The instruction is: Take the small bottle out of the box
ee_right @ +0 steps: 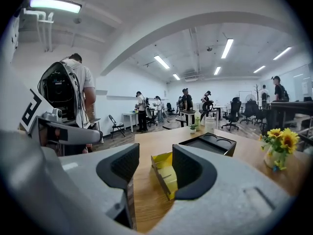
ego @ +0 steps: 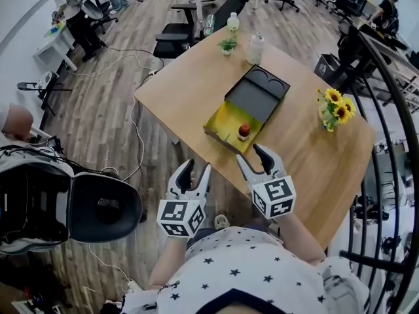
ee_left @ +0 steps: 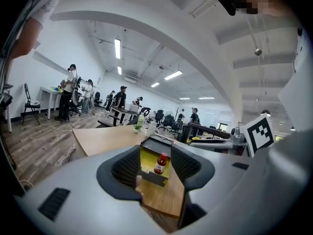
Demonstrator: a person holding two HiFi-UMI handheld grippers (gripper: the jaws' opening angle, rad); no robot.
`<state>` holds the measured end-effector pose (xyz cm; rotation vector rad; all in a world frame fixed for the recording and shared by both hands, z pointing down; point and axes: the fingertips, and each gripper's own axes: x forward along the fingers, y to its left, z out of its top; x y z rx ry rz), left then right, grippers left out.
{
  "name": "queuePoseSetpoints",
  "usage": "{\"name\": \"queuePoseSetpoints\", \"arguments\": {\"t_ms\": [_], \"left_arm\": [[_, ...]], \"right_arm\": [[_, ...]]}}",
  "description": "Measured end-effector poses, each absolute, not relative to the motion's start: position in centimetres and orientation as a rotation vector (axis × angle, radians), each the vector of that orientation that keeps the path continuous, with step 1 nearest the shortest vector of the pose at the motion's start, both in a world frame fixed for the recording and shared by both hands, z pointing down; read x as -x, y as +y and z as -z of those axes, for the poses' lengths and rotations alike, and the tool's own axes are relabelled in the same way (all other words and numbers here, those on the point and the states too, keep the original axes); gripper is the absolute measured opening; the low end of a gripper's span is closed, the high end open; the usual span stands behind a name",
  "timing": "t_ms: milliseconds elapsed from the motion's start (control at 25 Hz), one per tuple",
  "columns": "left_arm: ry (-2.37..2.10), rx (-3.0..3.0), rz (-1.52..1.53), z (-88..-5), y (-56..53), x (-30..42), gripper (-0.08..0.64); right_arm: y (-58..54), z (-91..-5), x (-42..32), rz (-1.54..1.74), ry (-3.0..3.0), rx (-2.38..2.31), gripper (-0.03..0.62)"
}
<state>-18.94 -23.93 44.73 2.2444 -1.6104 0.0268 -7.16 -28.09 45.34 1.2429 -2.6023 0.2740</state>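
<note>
Presently, item 1: wooden table (ego: 190, 90), light top. Item 2: box (ego: 230, 124) lying open near the table's near edge, yellow inside, its dark lid (ego: 257, 93) folded back on the far side. Item 3: small bottle (ego: 243, 131), red cap and dark red body, standing upright inside the yellow half of the box, close to its near wall. Item 4: left gripper (ego: 198, 167), held at the table's near edge, clear of the box; jaws spread with nothing between them, and the small bottle (ee_left: 161, 163) and box (ee_left: 155, 170) show through the gap farther off. Item 5: right gripper (ego: 249, 153), near the box's near wall, not touching it; jaws likewise spread and empty, with the yellow box (ee_right: 165, 173) showing in the gap. Item 6: sunflowers (ego: 335, 106) toward the table's right side. Item 7: potted plant (ego: 227, 46) and 2 clear bottles (ego: 255, 48) at the far corner. Item 8: black office chair (ego: 105, 208) on the floor to the left.
</note>
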Motion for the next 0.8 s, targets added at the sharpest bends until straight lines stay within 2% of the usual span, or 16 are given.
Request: {"name": "queuePoseSetpoints", "arguments": {"t_ms": [800], "left_arm": [[-1.549, -2.190, -0.068, -48.5, -30.0, 19.0, 0.175]], "right_arm": [[-38.2, -53.7, 6.2, -0.250, -2.411, -1.268, 0.193]]}}
